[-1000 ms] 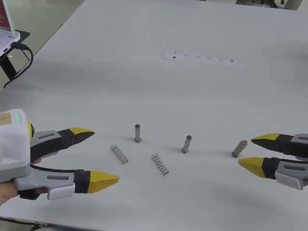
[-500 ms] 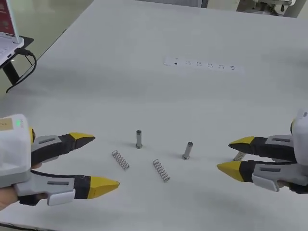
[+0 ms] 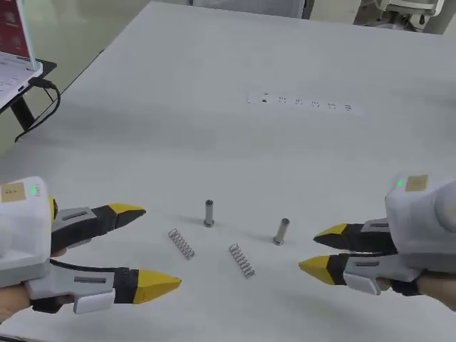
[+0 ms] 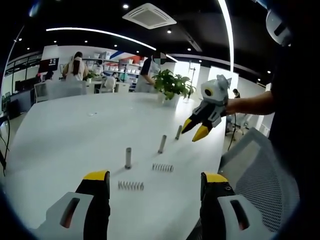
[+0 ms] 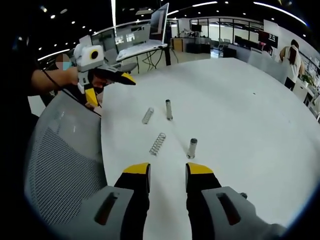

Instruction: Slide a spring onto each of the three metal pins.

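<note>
Two small parts of the job look open: the first short upright grey metal pin [image 3: 209,213] and the second short upright grey metal pin [image 3: 281,231] stand bare on the white workbench top [image 3: 214,128], well apart from each other. The first thin coiled steel spring [image 3: 181,243] and the second thin coiled steel spring [image 3: 241,260] lie flat just in front of them. A third grey metal pin [image 4: 178,132] shows in the left gripper view just beside the other gripper's tips, too small to tell whether it carries a spring. The left yellow-tipped black gripper [image 3: 162,246] hovers low with its jaws spread wide and nothing between them. The right yellow-tipped black gripper [image 3: 307,251] hovers near the second pin with a narrower gap and also holds nothing. The step in hand is probably picking up a spring. To do it well, pinch the spring lightly across its coils near one end, so the coils are not crushed and the far end stays open. Then turn it upright, line its axis over the pin's head, and lower it straight down. The pins seem to stand free, so a sideways nudge could topple one; the idle gripper can steady the pin's base. There is no tray or bin in use: pins and springs rest straight on the tabletop.
</note>
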`<state>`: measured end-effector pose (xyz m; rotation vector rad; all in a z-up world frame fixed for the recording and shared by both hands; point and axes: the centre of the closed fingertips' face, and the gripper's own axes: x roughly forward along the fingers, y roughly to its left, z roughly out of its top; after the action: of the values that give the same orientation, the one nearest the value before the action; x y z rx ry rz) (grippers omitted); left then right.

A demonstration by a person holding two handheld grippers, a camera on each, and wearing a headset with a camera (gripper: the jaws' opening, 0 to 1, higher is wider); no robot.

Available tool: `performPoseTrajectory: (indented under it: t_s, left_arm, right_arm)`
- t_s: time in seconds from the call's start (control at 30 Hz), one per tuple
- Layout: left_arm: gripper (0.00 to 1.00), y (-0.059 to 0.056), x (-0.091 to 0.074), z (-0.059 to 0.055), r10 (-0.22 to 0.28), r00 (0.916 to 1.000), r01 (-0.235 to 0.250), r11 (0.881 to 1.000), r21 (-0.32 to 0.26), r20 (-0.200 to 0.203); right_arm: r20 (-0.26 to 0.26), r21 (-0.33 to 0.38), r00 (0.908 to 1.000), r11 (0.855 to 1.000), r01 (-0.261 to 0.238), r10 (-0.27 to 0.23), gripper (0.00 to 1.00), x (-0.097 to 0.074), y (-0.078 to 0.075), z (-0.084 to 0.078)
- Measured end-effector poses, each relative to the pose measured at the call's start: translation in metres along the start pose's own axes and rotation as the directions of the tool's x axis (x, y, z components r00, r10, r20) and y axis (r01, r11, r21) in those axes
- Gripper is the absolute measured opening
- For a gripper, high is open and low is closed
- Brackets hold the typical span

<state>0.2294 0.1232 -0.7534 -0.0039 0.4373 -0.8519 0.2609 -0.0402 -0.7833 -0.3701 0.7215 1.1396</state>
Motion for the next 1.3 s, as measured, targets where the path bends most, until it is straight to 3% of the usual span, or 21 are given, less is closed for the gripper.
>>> performPoseTrajectory:
  t_s: [0.23,0.6,1.13,1.3]
  left_arm:
    - [0.70,0.002,-0.001,-0.001,0.005,1.0000,-0.005,1.000,-0.003,0.000]
    - [0.69,0.002,0.000,0.000,0.003,1.0000,-0.003,1.000,0.000,0.000]
    - [0.69,0.000,-0.002,-0.001,0.002,1.0000,-0.002,1.000,0.000,-0.003]
    - [0.69,-0.001,-0.003,-0.002,0.002,1.0000,-0.002,1.000,-0.002,-0.005]
  right_arm:
    - [-0.019,-0.019,0.9989,0.999,-0.043,0.043,0.27,0.020,0.016,0.010]
    - [-0.037,-0.012,0.9976,0.998,-0.060,0.059,0.25,0.046,0.023,0.020]
    - [-0.103,-0.001,0.9929,0.998,-0.060,0.060,0.22,0.074,0.027,0.009]
    - [-0.115,0.013,0.9929,1.000,-0.029,0.030,0.21,0.082,0.021,0.005]
